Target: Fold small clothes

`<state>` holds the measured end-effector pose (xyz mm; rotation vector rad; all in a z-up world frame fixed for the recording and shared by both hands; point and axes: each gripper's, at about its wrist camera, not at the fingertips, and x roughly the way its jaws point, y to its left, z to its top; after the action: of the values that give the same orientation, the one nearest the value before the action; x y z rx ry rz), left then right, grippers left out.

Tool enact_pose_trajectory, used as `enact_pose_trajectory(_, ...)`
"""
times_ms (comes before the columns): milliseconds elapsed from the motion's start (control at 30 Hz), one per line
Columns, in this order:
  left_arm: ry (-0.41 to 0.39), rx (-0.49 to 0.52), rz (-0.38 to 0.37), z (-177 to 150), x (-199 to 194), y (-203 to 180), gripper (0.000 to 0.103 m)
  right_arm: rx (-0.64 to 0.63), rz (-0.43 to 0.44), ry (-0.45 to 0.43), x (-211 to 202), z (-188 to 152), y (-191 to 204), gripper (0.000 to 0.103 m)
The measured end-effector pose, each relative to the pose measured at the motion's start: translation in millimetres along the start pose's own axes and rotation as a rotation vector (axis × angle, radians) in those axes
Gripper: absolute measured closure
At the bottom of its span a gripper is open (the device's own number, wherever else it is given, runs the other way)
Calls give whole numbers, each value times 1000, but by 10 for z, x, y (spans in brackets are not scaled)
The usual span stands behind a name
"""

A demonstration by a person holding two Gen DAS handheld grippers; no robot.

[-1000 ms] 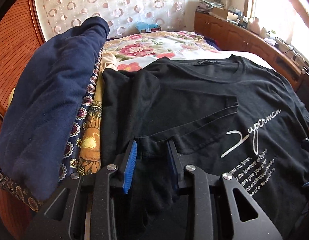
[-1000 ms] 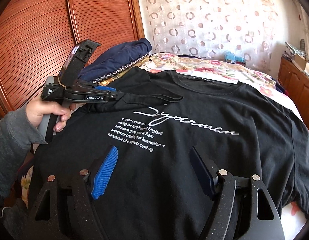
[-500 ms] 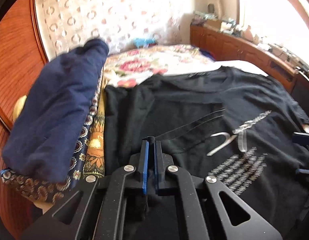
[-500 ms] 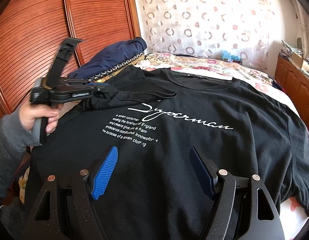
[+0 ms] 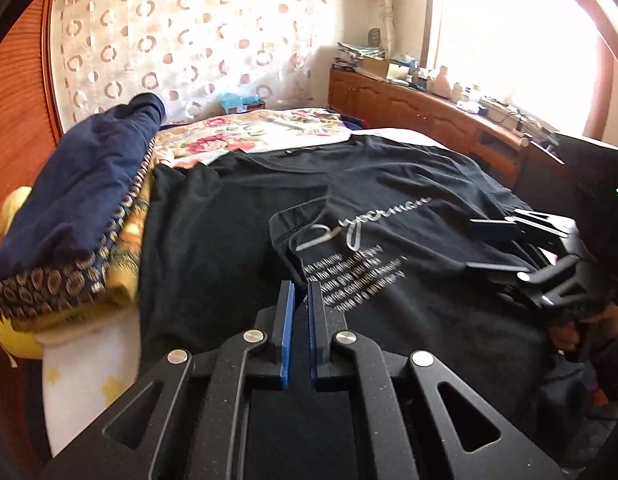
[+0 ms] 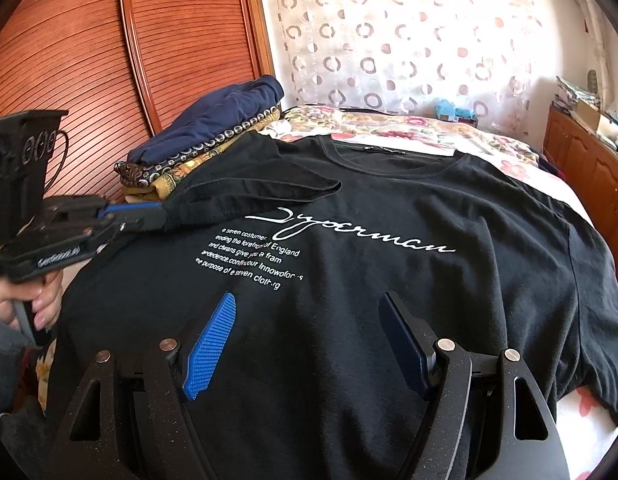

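Observation:
A black T-shirt [image 6: 389,280] with white lettering lies face up on the bed, also in the left wrist view [image 5: 229,232]. Its left sleeve [image 6: 261,192] is folded inward over the chest, its cuff near the lettering [image 5: 293,224]. My left gripper [image 5: 301,300] is nearly shut, its jaws a narrow gap apart, at the shirt's left edge; in the right wrist view [image 6: 149,214] its tips touch the folded sleeve's fabric. My right gripper [image 6: 309,312] is open and empty above the shirt's lower front, also seen in the left wrist view [image 5: 497,246].
A stack of folded clothes, navy one on top [image 5: 81,184], lies left of the shirt [image 6: 213,128]. A floral bedsheet [image 5: 245,136] covers the bed. A wooden slatted wardrobe [image 6: 109,60] stands to the left, wooden cabinets [image 5: 421,112] to the right.
My left gripper closed on the sleeve fabric and carried it rightward over the chest, then drew back toward the shirt's left edge. The right gripper stayed open in place.

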<state>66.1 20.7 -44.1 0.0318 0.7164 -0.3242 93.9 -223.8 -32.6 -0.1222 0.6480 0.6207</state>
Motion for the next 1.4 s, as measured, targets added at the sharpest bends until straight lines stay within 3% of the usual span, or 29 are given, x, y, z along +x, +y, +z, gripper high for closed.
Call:
enact_pose_trajectory(133,-6,-10,-16,-71,-69,-20,97,5,4,3,1,17,-37,27)
enact_pose_trajectory(400,9,-21,22,-52,-33,126,68,4,1,5,-2,15,-42,27)
enact_pose_trajectory(700,99,-47,135,-14,396,349,66,6,-71,-17,-211,-40,-240,27)
enact_pose_trajectory(867,156,-46,114,9,534,355,65,56,-147,-34,-424,-121,-549,27)
enact_pose_trajectory(1400,155,2,59,31,578,239,64,287,-443,-29,-1197,-663,-1559,27)
